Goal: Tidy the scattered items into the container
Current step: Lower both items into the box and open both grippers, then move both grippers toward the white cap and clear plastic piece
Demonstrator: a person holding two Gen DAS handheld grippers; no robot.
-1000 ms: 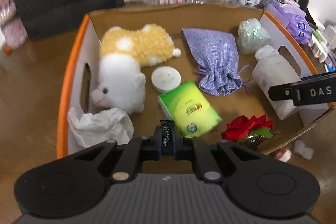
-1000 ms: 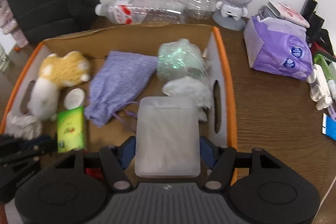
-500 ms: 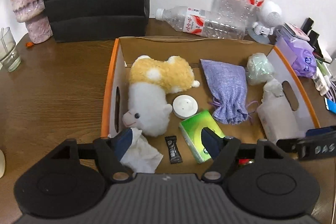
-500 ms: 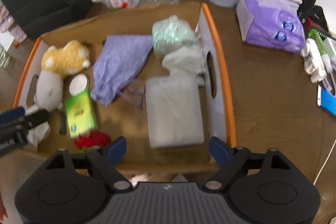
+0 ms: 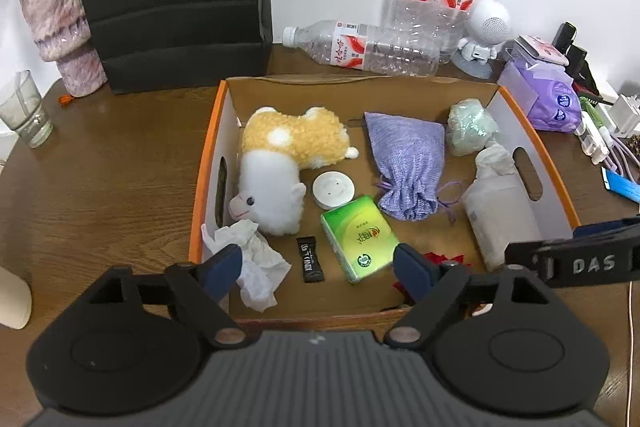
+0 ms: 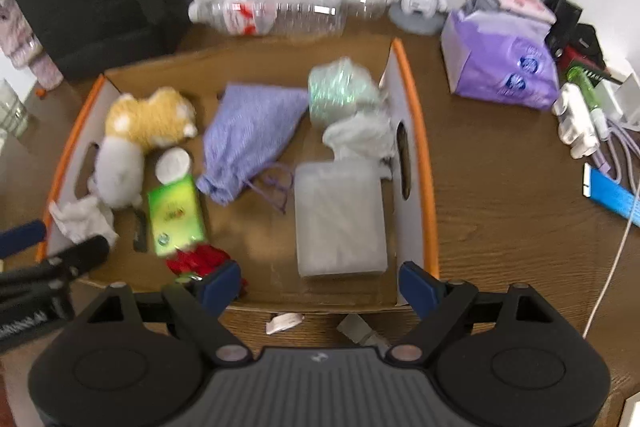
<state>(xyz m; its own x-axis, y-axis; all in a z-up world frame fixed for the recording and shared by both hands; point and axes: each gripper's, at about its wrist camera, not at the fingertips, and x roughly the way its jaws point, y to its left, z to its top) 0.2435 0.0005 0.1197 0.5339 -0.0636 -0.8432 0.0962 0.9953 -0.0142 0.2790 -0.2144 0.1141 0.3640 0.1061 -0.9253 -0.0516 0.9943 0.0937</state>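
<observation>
Left gripper (image 5: 316, 263) wide, empty, low center of frame over box (image 5: 208, 163) near edge. Inside, left to right: tissue (image 5: 256, 259), plush toy (image 5: 288, 155), candy (image 5: 309, 259), green pack (image 5: 358, 237), purple pouch (image 5: 408, 167), white case (image 5: 500, 215). Right gripper (image 6: 320, 281) wide, empty. Mostly done; scraps (image 6: 284, 321) left on table below box front, w/ open wood at right

I see the orange-rimmed cardboard box (image 5: 208, 143) holding a yellow-and-white plush sheep (image 5: 280, 163) on its side, a lilac drawstring pouch (image 5: 408, 163), a green tissue pack (image 5: 358, 237), a small black sachet (image 5: 309, 259) and a frosted plastic case (image 6: 338, 219) lying flat.
</observation>
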